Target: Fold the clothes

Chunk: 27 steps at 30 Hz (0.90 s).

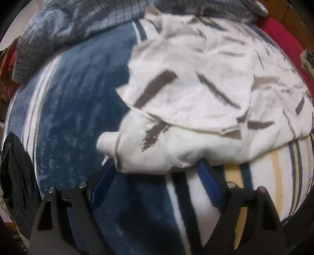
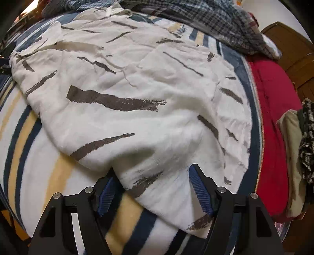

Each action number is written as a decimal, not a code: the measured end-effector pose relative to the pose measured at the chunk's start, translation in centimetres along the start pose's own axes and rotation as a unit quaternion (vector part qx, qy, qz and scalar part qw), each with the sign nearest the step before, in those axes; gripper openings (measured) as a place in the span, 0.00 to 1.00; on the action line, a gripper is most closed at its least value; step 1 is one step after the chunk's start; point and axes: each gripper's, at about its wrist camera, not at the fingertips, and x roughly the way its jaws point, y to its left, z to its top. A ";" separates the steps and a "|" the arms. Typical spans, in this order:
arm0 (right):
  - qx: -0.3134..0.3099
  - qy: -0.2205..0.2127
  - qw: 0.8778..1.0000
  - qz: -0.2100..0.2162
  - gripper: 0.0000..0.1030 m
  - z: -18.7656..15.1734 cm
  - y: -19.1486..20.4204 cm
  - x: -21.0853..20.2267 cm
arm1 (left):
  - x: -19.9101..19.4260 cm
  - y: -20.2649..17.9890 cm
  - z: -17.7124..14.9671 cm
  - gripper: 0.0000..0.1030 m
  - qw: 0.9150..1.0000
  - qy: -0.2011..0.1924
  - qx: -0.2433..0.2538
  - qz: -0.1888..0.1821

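A white garment with brown brush-stroke marks (image 1: 196, 94) lies spread on a blue, white and yellow striped blanket (image 1: 78, 109). One part is folded over, with a hem edge across its middle. My left gripper (image 1: 157, 166) is open, its blue-padded fingers (image 1: 210, 182) at the garment's near edge, which lies over the fingertips. The same garment fills the right wrist view (image 2: 137, 88). My right gripper (image 2: 153, 172) is open, its fingers (image 2: 200, 188) either side of the garment's near edge, which lies between them.
A blue plaid garment (image 1: 68, 25) is heaped at the back, also in the right wrist view (image 2: 206, 17). A red cloth (image 2: 272, 121) lies at the right with a beige and patterned pile (image 2: 296, 149). A dark garment (image 1: 15, 172) lies at the left. Brown wooden furniture (image 2: 294, 51) stands at far right.
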 end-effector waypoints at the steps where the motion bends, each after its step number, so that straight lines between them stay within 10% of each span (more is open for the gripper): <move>1: 0.000 0.002 1.000 0.003 0.70 0.0 0.0 0.1 | -0.5 0.0 -0.1 0.81 1.000 -0.007 0.004 -0.003; 7: 0.006 0.003 0.999 0.040 0.68 -0.4 -0.7 0.4 | -3.4 -0.5 -1.8 0.82 0.989 -0.043 0.126 0.067; 14: -0.019 0.008 0.999 0.026 0.68 0.1 0.1 0.6 | -2.7 -2.2 -1.7 0.82 0.965 -0.044 0.256 0.028; 20: -0.011 0.010 1.000 0.025 0.71 0.2 -0.3 0.8 | 1.2 -5.6 -2.7 0.81 0.928 -0.011 0.368 0.055; 23: -0.007 0.010 1.000 0.022 0.77 0.3 -0.6 1.0 | 2.2 -5.3 -1.4 0.79 0.938 -0.010 0.346 0.038; 27: -0.003 0.008 0.999 0.032 0.76 0.6 -1.0 1.1 | 2.8 -5.0 0.6 0.39 0.953 -0.002 0.302 0.020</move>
